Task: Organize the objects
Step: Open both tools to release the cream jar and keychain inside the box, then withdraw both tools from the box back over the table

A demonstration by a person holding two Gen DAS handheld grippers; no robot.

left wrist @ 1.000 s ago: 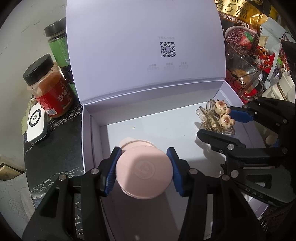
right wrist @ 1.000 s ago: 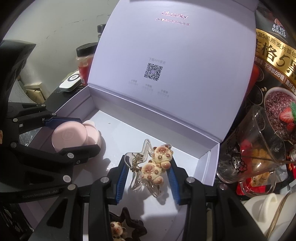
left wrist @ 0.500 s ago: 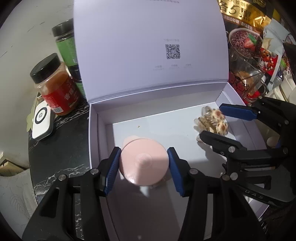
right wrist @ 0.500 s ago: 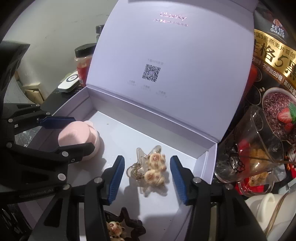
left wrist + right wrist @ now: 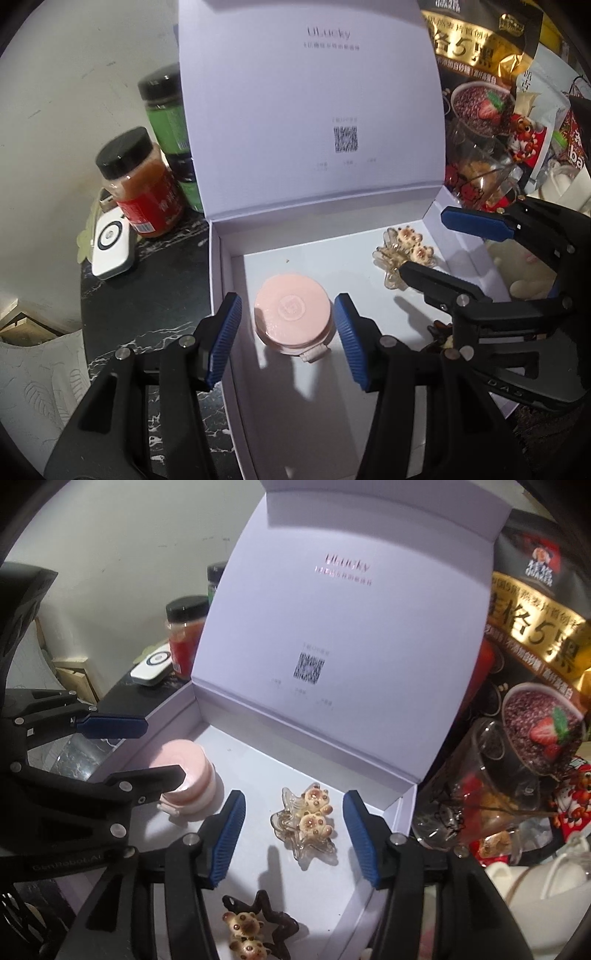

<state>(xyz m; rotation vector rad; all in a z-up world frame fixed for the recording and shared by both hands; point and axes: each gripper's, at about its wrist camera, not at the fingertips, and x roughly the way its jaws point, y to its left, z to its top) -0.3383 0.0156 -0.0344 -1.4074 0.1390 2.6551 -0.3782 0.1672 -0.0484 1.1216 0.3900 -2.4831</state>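
Note:
An open white box (image 5: 236, 369) (image 5: 406, 801) lies on the dark table with its lid upright. A round pink compact (image 5: 293, 319) (image 5: 186, 771) rests on the box floor at the left. My left gripper (image 5: 288, 341) (image 5: 147, 753) is open, its fingers on either side of the compact and apart from it. A clear star hair clip with two bears (image 5: 306, 821) (image 5: 404, 253) lies on the box floor at the right. My right gripper (image 5: 293, 840) (image 5: 454, 247) is open above it, not touching. A dark star clip with bears (image 5: 255, 928) lies nearer.
A red-labelled jar (image 5: 142, 184), green jars (image 5: 168, 107) and a white device (image 5: 110, 245) stand left of the box. A glass cup (image 5: 491, 786), an oat bag (image 5: 535, 635) and white cups (image 5: 532, 893) crowd the right side.
Both grippers have opened. The left let go of the pink compact and the right let go of the clear clip; both now lie on the box floor. Both grippers pulled back.

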